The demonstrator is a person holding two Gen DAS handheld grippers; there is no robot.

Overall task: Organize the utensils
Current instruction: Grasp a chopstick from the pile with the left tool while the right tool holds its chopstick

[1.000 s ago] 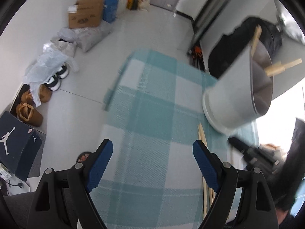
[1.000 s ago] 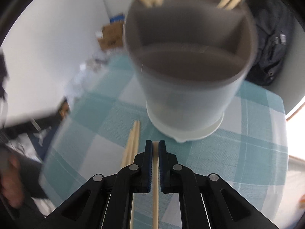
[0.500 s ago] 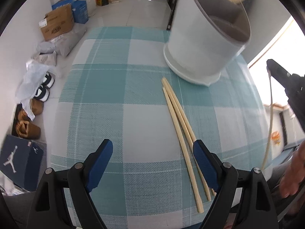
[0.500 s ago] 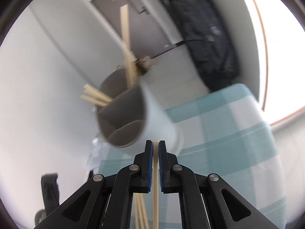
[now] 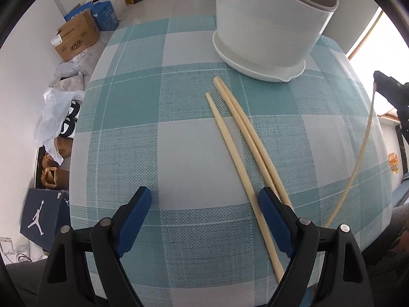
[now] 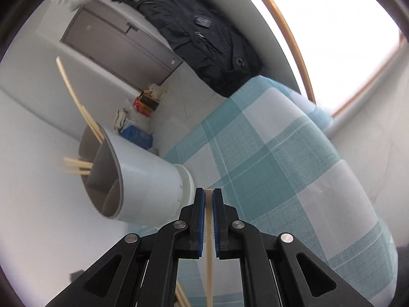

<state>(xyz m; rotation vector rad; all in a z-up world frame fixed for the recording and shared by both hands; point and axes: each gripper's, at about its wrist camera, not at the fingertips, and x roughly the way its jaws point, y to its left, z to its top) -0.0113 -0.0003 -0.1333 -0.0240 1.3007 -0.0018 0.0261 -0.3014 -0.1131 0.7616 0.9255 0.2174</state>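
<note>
A white utensil holder (image 5: pixel 273 20) with grey dividers stands at the far side of a teal checked tablecloth (image 5: pixel 133 107). Three pale chopsticks (image 5: pixel 237 140) lie on the cloth in front of it. My left gripper (image 5: pixel 204 204) is open and empty, low over the cloth, its right finger (image 5: pixel 271 215) beside the chopsticks' near ends. My right gripper (image 6: pixel 209 199) is shut on one chopstick (image 6: pixel 209 243), held in the air; it shows at the right edge of the left wrist view (image 5: pixel 358 158). The holder (image 6: pixel 143 179) in the right wrist view has several chopsticks (image 6: pixel 76 166) in it.
Cardboard boxes (image 5: pixel 76 38), plastic bags (image 5: pixel 56 107), shoes and a Jordan shoebox (image 5: pixel 43 220) lie on the floor left of the table. A black backpack (image 6: pixel 204 38) leans against the wall beyond the table. A bright window (image 6: pixel 345 25) is to the right.
My left gripper has moved closer to the chopsticks on the cloth, its view tilting down. My right gripper, still holding its chopstick, has rotated and lifted away from the holder.
</note>
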